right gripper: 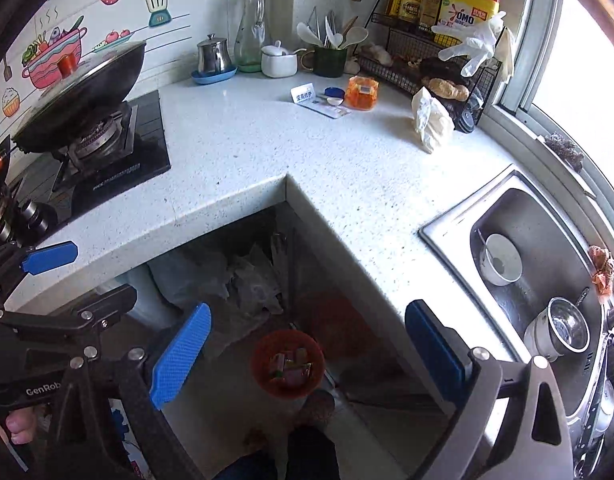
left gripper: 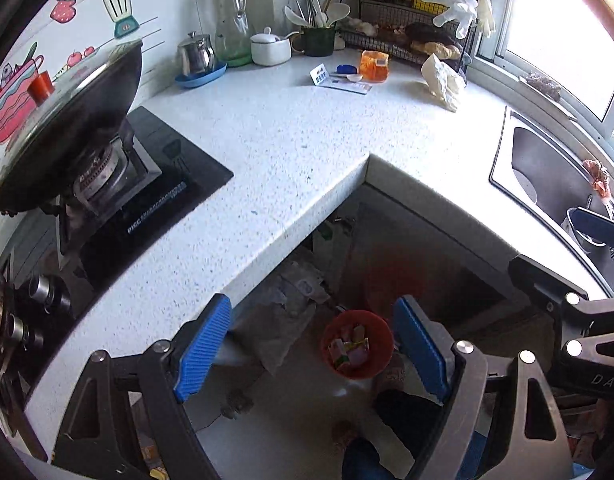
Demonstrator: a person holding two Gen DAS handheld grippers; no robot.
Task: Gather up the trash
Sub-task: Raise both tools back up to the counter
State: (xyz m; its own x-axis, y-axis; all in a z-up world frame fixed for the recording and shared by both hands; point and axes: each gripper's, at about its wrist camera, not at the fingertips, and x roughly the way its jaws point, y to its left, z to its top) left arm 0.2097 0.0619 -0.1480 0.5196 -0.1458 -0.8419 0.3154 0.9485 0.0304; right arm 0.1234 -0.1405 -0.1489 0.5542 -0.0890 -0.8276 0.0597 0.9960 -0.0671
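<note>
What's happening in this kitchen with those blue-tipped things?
A person is collecting trash with a hand-held tool in each hand. Both the left tool and the right tool are open and hold nothing, hanging above a red bin on the floor in the counter's corner. The bin already has colourful wrappers in it. On the countertop a crumpled white bag and an orange packet lie untouched.

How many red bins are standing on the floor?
1: the red bin stands on the floor below the counter's inner corner, holding wrappers. Others may be hidden under the counter.
</note>
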